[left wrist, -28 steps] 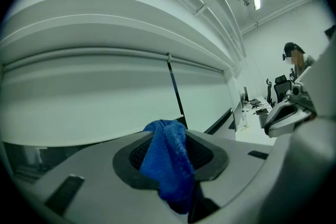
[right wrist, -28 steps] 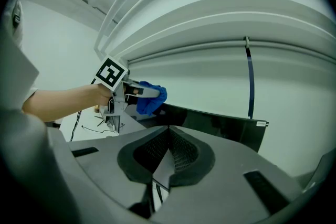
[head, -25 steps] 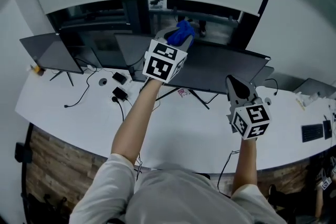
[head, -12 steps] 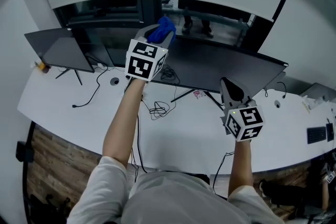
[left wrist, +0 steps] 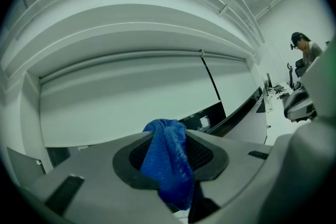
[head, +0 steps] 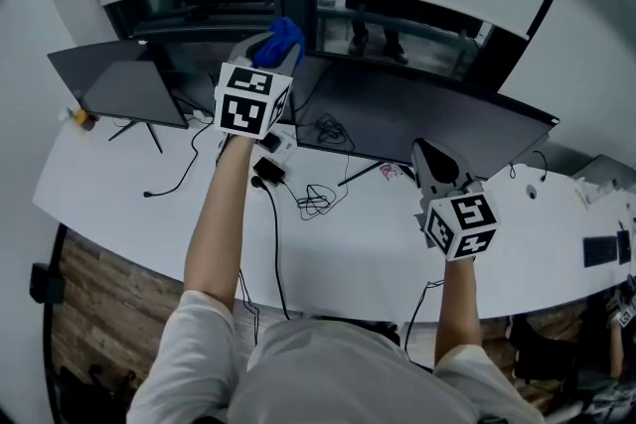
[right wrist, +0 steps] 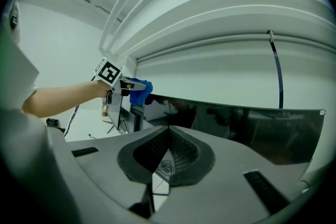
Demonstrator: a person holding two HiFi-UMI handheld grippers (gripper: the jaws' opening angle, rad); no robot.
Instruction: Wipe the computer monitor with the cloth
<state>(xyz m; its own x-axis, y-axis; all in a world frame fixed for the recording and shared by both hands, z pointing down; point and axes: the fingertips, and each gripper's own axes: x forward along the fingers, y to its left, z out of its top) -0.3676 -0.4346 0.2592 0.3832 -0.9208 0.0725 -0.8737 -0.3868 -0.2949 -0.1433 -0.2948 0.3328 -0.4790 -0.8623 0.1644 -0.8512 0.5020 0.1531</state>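
Note:
My left gripper (head: 270,53) is shut on a blue cloth (head: 282,37) and is held up at the top left corner of the wide dark monitor (head: 437,119). In the left gripper view the cloth (left wrist: 169,165) hangs bunched between the jaws of that gripper (left wrist: 168,147). The right gripper view shows the cloth (right wrist: 138,91) at the left end of the monitor (right wrist: 247,126). My right gripper (head: 431,157) is shut on nothing, low in front of the monitor's right half. Its pads (right wrist: 181,152) meet at the tip.
A second, smaller monitor (head: 124,86) stands at the left on the white desk (head: 358,253). Loose cables (head: 314,200) and a power adapter (head: 268,170) lie under the big monitor. A keyboard (head: 601,252) is at the far right. A person (left wrist: 304,49) is far off.
My left gripper has carried the cloth leftward along the monitor's top edge to its left corner. The right gripper has stayed nearly still.

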